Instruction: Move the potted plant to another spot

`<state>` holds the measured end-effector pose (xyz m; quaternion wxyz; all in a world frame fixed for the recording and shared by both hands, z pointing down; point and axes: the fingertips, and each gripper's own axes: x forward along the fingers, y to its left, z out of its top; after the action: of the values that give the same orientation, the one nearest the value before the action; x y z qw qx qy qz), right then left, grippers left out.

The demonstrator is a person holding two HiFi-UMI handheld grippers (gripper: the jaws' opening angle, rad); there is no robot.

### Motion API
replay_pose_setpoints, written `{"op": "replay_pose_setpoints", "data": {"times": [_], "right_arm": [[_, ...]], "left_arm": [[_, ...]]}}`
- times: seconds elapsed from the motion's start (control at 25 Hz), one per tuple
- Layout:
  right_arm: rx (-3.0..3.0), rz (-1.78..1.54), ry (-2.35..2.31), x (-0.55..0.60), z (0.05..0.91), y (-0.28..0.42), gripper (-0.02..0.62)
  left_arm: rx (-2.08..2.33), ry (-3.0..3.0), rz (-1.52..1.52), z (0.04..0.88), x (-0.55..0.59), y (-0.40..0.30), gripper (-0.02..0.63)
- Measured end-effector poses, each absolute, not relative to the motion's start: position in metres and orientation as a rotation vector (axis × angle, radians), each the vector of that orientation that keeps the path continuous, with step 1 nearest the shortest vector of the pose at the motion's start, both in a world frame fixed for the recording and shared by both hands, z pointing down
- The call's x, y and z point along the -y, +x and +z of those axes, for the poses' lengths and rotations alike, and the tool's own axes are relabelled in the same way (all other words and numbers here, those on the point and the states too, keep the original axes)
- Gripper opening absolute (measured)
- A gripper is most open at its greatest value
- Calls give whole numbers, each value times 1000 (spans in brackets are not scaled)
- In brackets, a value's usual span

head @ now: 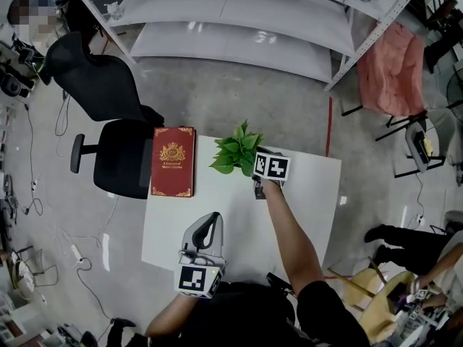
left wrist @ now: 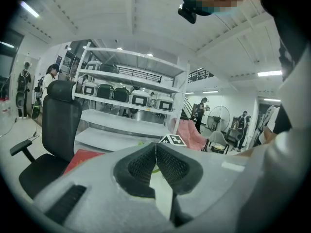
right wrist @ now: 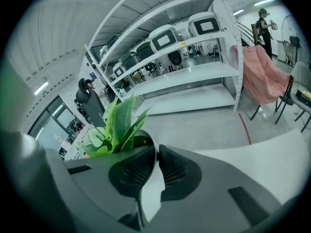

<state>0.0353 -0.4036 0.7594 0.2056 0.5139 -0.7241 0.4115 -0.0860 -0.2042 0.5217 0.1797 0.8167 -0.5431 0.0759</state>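
The potted plant (head: 236, 150), green leaves in a small pot, stands at the far middle of the white table (head: 307, 194). My right gripper (head: 254, 168) is against its right side. In the right gripper view the leaves (right wrist: 116, 125) rise just behind the left jaw, and the right gripper (right wrist: 156, 149) is shut with the pot's rim at its tips. My left gripper (head: 211, 221) rests near the table's front edge, away from the plant. In its own view the left gripper (left wrist: 155, 147) is shut with nothing between the jaws.
A red book (head: 173, 161) lies at the table's far left. A black office chair (head: 119, 150) stands left of the table. White shelving (head: 239, 20) runs along the back, and a pink-draped chair (head: 391, 63) is at the right. Other people are nearby.
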Motion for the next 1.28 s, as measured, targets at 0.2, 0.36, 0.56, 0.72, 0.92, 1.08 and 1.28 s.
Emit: {"op": "replay_pose_setpoints", "data": {"times": [0.2, 0.36, 0.56, 0.72, 0.92, 1.08, 1.28], "right_arm": [[1987, 1184, 1458, 391, 759, 43, 34], [1966, 1218, 1503, 377, 754, 58, 34], [1942, 1257, 1577, 361, 746, 86, 34], [1905, 1282, 1662, 348, 743, 119, 34], [1843, 1306, 1771, 333, 741, 167, 34], [1785, 1327, 1851, 322, 741, 206, 34], [1725, 1366, 1922, 316, 748, 244, 34]], "left_arm": [[1524, 2343, 162, 513, 202, -88, 17], [1492, 2367, 159, 510, 196, -85, 18], [1432, 2405, 165, 508, 189, -74, 18], [1370, 2441, 160, 507, 184, -59, 18], [1288, 2496, 168, 506, 183, -32, 18], [1231, 2528, 167, 505, 186, -10, 18], [1182, 2549, 173, 508, 190, 10, 18]]}}
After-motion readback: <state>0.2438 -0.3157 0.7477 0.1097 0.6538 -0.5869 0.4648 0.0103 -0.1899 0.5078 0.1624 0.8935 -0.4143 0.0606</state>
